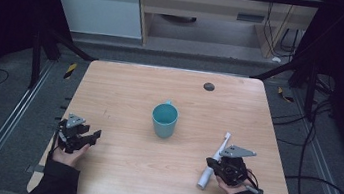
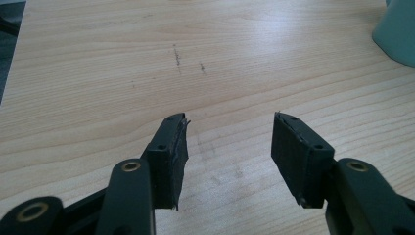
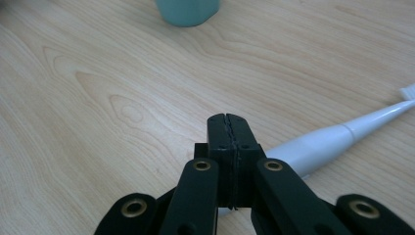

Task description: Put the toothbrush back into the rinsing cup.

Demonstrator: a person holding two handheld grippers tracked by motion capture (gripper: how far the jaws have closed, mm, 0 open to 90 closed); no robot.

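Toothbrush [image 1: 212, 164] lies on the wooden table [image 1: 129, 96], white and long, just beside my right claw [image 1: 215, 164]. Its fat end points back toward me and its thin brush end points away, toward the far side of the table and a little to the right. In the right gripper view the toothbrush [image 3: 337, 139] comes out from behind my black jaws and runs off to the right, so it lies under or right next to that claw, not between the jaws. My right claw [image 3: 228, 120] is pressed tight together with nothing in it. My left claw [image 1: 95, 136] is far off on the other side of the table, and in the left gripper view it [image 2: 230, 127] is spread wide over bare wood. A blue-green cup [image 1: 164, 119] stands upright in the middle of the table, between my two hands. I think my right hand is the one to pick up the toothbrush, because it is much nearer. I see no words or labels on anything.
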